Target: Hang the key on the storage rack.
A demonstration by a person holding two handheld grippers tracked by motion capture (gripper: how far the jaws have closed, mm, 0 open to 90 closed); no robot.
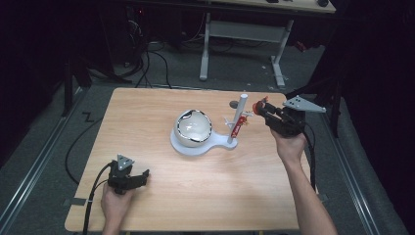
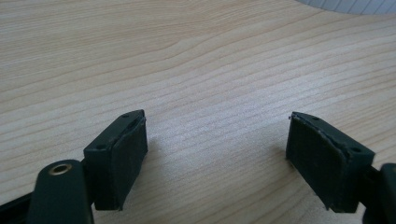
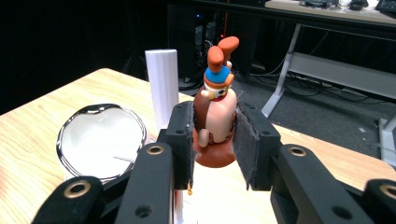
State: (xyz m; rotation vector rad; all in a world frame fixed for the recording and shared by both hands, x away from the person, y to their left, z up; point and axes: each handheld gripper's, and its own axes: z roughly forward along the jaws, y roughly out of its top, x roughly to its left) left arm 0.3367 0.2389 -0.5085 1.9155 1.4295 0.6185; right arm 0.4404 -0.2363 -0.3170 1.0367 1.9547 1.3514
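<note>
Figurine (image 3: 215,122) sits clamped between the right gripper's (image 3: 214,140) two black pads (image 3: 183,140), held upside down by the look of it: its orange feet point up and its brown, rounded head end hangs just below the pads. Its long axis runs nearly upright, along the jaws rather than across them. In the high view the right gripper (image 1: 263,108) carries it above the table's (image 1: 147,112) far right part, just right of the white post (image 1: 238,117) and apart from it.

That post rises, slightly tilted, from one end of a flat white base (image 1: 203,146); small pegs stick out of it and a red piece (image 1: 236,128) hangs low on it. On the wide end of the base, left of the post, rests a shiny bowl (image 1: 193,128), also seen beyond the post in the right gripper view (image 3: 100,140).

Judging from this, the figurine is headed for the post or the bowl, both of which lie to the left of the held toy, so the coming move runs leftward and down.

Left gripper (image 2: 217,154) lies idle near the table's near left corner (image 1: 128,177), its jaws wide apart over bare wood with nothing between them, well apart from the base. The right hand is plainly the nearer one.
</note>
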